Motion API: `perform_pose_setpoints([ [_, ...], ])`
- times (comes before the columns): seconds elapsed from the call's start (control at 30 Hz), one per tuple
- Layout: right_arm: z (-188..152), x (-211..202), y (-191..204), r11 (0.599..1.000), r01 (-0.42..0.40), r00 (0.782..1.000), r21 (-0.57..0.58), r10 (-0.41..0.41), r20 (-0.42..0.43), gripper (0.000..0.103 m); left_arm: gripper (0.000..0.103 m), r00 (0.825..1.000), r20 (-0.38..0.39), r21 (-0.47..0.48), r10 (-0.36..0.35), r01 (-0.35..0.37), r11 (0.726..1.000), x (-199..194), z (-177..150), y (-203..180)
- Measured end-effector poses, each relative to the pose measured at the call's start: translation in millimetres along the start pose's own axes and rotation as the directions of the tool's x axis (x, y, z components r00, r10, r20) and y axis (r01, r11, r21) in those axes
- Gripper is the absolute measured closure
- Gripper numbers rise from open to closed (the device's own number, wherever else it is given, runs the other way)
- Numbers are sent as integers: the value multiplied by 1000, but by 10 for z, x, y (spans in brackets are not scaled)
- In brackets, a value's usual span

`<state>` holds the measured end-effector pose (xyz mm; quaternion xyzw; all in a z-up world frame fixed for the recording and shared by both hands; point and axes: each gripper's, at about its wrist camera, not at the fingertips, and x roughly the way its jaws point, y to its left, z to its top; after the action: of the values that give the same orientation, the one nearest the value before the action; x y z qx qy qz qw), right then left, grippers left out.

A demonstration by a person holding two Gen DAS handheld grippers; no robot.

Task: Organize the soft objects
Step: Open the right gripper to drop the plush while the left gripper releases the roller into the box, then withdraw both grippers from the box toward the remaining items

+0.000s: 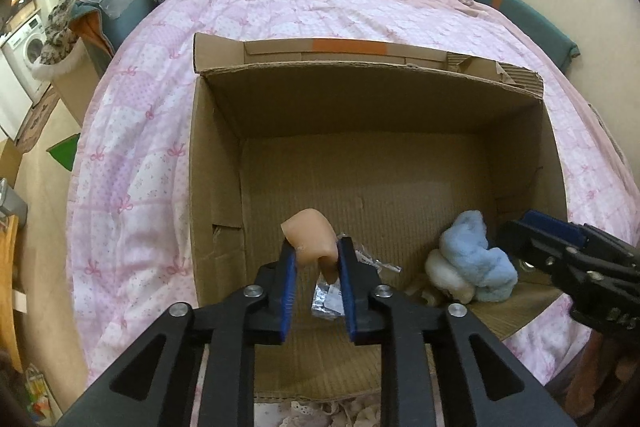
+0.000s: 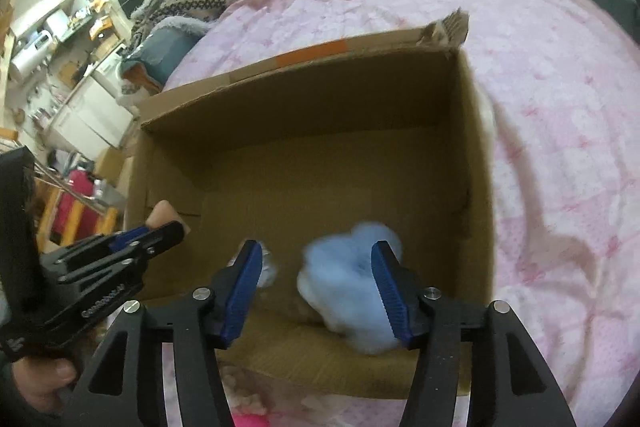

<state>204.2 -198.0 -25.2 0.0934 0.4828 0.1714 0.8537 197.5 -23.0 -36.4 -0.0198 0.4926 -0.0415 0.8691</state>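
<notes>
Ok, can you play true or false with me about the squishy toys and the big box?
1. The left gripper pinches a peach-coloured squishy toy. True.
2. The brown cardboard box sits on a wooden table. False: it sits on a pink quilted bedspread.
3. The fluffy blue and white plush lies inside the box. True.
4. The right gripper is clamped shut. False: its jaws are apart.

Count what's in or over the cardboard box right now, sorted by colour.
Peach: 1, the soft peach rubbery toy pinched in the left tongs
Blue and white: 1, the fluffy blue-and-white plush
Silver: 1, the crinkled silver foil wrapper
Total: 3
</notes>
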Motion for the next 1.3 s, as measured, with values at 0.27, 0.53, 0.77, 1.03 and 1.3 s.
perform_pose_setpoints([
  [0.27, 33, -38, -114, 992, -87, 996, 86, 86, 18, 19, 36, 999, 40, -8, -17, 17, 1000, -99, 35, -18],
  [0.53, 43, -38, -194, 981, -127, 992, 147, 126, 14, 19, 36, 999, 34, -25, -12, 12, 1000, -94, 56, 11],
  [0.77, 52, -84, -340, 958, -184, 983, 220, 181, 34, 19, 36, 999, 37, -30, -4, 5, 1000, -104, 40, 36],
  [1.03, 45, -169, -507, 940, -173, 985, 293, 160, 69, 19, 36, 998, 60, -53, 2, 1, 999, -210, 54, 112],
  [1.3, -22, -230, -432, 957, -129, 991, 260, 118, 55, 19, 36, 995, 80, -38, 53, -50, 998, -351, -53, 130],
])
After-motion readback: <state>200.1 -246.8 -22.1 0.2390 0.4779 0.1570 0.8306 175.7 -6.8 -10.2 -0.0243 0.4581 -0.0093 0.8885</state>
